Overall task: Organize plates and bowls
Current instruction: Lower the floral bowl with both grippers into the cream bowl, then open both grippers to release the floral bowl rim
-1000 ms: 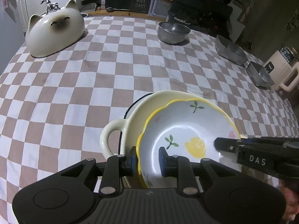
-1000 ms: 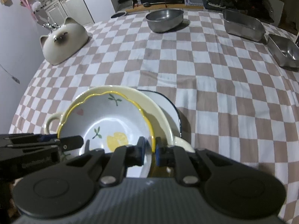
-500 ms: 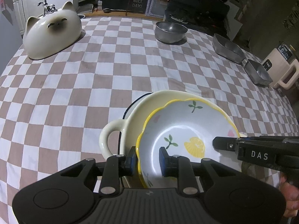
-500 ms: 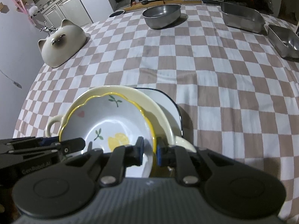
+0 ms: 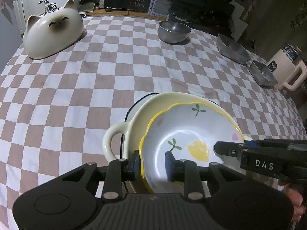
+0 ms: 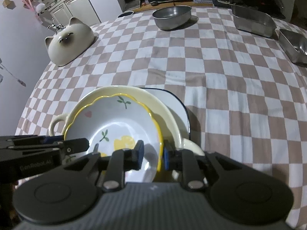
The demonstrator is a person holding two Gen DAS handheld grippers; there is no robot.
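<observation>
Yellow-rimmed and scalloped, the lemon-print bowl sits nested in a cream bowl with loop handles, which in turn rests on a white plate with a dark rim, all stacked at the near edge of the bench under its brown-and-white checked cloth. The left hand-held gripper straddles the lemon-print bowl's near-left rim, 1 blue pad outside and 1 inside; its jaws are opening, and a gap shows on the inner side. The right hand-held gripper straddles the same bowl's near-right rim; its jaws are opening too, both pads standing clear of the rim. Farther back, well apart from the stack, stand a cat-shaped ceramic dish turned upside down, a round steel bowl and 2 rectangular steel trays.
</observation>
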